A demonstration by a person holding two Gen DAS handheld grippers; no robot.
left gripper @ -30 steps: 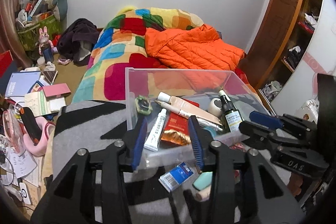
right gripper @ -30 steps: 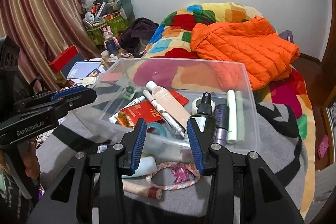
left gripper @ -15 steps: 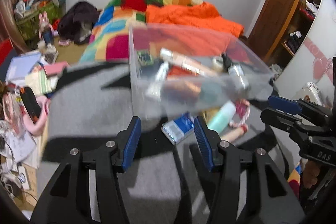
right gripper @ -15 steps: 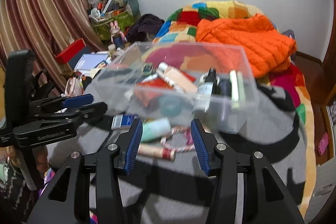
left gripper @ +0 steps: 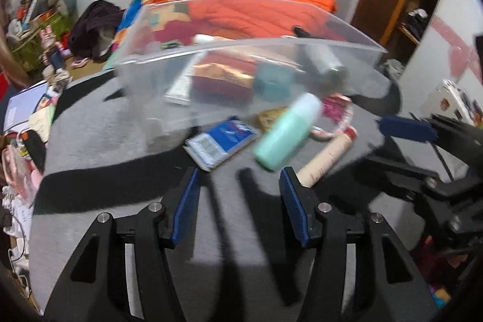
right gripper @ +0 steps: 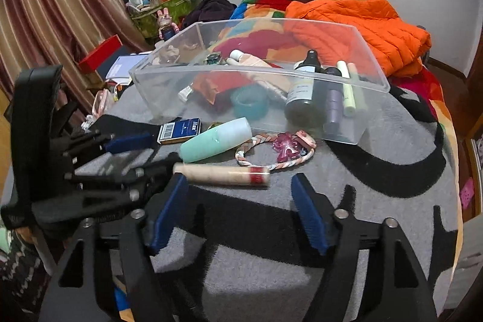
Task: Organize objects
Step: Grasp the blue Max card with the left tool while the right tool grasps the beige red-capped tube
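A clear rectangular plastic bin sat on the grey-and-black blanket. Inside lay a dark spray bottle, a purple tube, a pale green stick, a teal tape roll, a red packet and a peach tube.

In front of the bin, on the blanket, lay a blue card box, a mint-green bottle, a braided cord with a pink charm and a beige tube with a red band.

The left gripper stood apart, still widening slightly, nothing between its pads. The right gripper was opening, empty, just short of the beige tube.
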